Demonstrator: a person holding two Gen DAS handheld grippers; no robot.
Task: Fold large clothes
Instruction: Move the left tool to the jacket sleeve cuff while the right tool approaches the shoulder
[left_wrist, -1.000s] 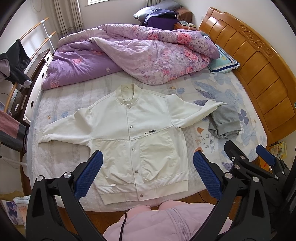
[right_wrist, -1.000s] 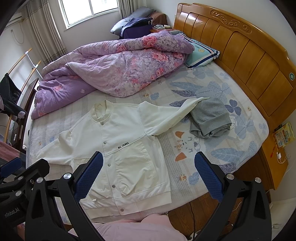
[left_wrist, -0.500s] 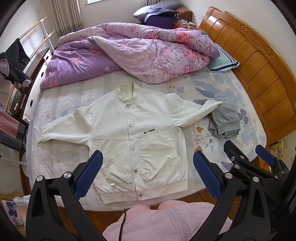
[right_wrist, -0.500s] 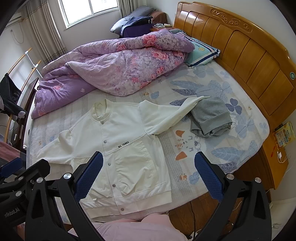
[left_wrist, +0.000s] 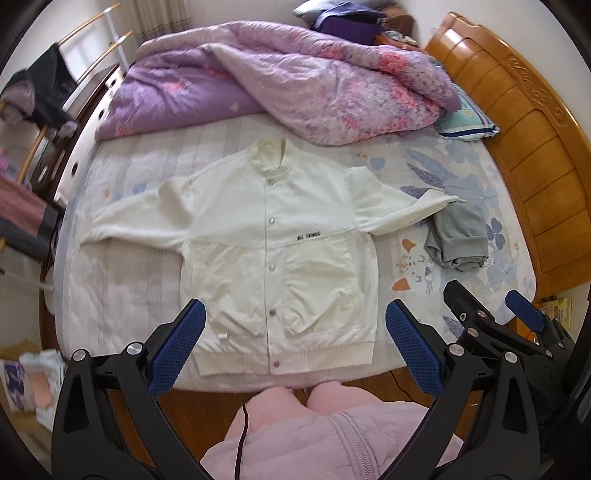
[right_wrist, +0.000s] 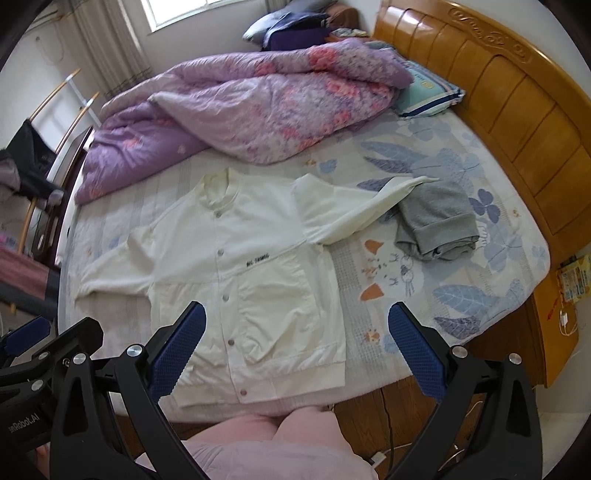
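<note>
While both grippers (left_wrist: 293, 347) (right_wrist: 297, 349) gape empty, the cream jacket (left_wrist: 273, 251) lies flat — buttoned, sleeves outspread.

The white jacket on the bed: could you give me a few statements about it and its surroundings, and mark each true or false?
1. The white jacket lies flat, front up, snaps closed. True.
2. Both sleeves are folded across its chest. False: both lie spread outward.
3. One sleeve's cuff rests on the folded grey garment. True.
4. The left gripper is shut on the hem. False: its jaws stand wide apart, holding nothing.
5. The purple quilt covers the jacket's collar. False: it lies bunched beyond the collar.
6. The right gripper is open. True.
</note>
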